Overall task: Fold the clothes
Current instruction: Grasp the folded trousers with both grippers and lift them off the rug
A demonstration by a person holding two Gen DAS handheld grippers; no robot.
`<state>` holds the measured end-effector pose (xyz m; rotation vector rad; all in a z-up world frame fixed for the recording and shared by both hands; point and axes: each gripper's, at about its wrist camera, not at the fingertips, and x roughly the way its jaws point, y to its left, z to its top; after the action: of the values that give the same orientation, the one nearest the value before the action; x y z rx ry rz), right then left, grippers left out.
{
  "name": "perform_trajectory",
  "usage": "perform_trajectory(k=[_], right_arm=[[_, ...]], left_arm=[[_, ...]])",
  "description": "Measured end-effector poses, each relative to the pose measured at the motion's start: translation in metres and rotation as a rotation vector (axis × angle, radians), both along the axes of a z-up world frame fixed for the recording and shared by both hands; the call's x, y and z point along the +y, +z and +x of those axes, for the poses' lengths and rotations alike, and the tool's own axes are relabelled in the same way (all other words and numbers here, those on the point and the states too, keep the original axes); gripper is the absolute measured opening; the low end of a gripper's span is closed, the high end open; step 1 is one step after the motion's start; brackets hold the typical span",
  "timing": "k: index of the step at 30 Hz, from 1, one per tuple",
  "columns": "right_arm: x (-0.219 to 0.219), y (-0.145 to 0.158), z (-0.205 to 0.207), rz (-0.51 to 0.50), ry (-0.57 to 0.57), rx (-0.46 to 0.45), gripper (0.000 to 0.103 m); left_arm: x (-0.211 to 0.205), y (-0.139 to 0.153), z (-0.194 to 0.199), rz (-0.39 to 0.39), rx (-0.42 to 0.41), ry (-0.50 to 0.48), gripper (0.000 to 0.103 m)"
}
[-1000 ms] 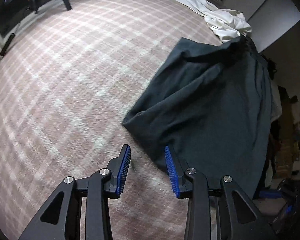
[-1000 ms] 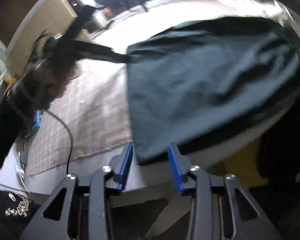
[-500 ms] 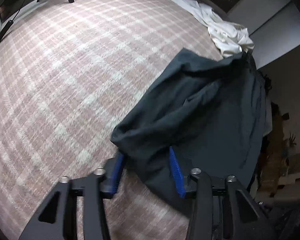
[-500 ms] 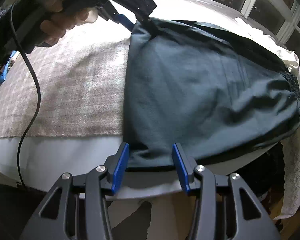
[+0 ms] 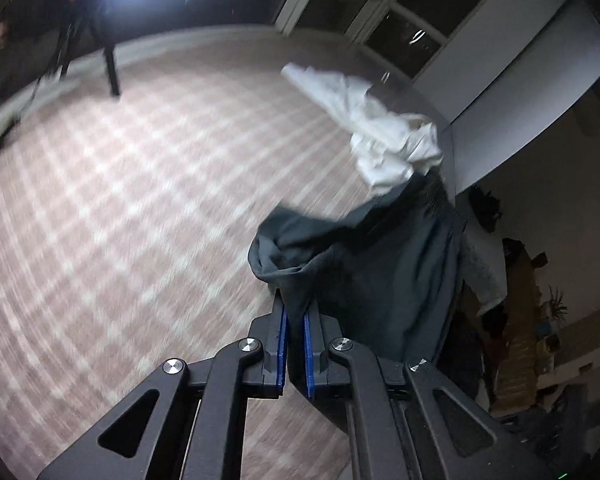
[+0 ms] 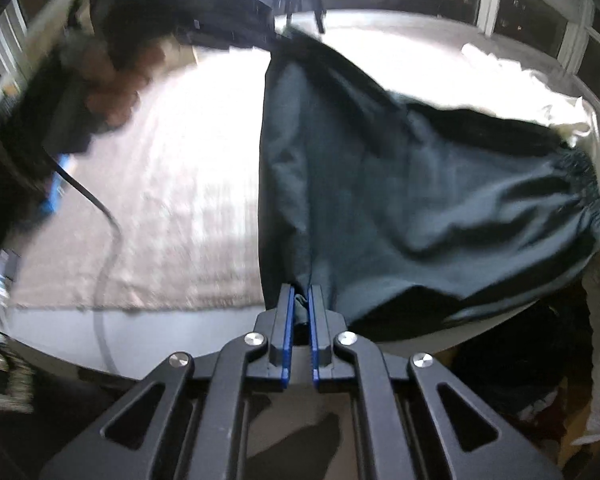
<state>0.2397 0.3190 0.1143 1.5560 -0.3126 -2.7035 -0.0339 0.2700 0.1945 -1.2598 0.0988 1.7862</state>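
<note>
A dark teal garment [image 5: 380, 280] with an elastic waistband [image 6: 580, 196] lies on a pink plaid bed cover [image 5: 120, 208]. My left gripper [image 5: 295, 312] is shut on one hem corner and lifts it, so the cloth bunches above the jaws. My right gripper [image 6: 300, 300] is shut on the other hem corner at the bed's near edge. In the right wrist view the garment [image 6: 400, 200] stretches up to the left gripper and the hand [image 6: 112, 92] holding it, both blurred.
A crumpled white garment [image 5: 380, 132] lies beyond the waistband, near the bed's far edge; it also shows in the right wrist view [image 6: 540, 92]. A cable [image 6: 104, 248] hangs from the left hand. Dark clutter [image 5: 500, 320] stands beside the bed.
Both grippers have closed on the dark garment's hem corners. The left one has raised its corner off the bed, and the cloth now bunches and folds toward the waistband.
</note>
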Motion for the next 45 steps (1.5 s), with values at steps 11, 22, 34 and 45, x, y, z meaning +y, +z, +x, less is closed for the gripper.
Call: perform_trajectory(k=[11,22,34,45], right_arm=[[0.224,0.079,0.043,-0.165,-0.127,0.212,0.006],[0.459,-0.033,0.059,-0.303,-0.424,0.000,0.006],[0.470,-0.034,0.060,-0.170,-0.326,-0.129,0.022],[0.437,-0.021,-0.092,-0.095,-0.023,0.016,0.026]], left_arm=[[0.181,0.090,0.024,0.054,0.193,-0.020,0.006],[0.436,-0.015,0.056,-0.166,0.166,-0.233,0.007],[0.364,0.046,0.045,-0.148,0.246,-0.182,0.031],[0.231,-0.047,0.055,-0.192,0.025,0.061,0.029]])
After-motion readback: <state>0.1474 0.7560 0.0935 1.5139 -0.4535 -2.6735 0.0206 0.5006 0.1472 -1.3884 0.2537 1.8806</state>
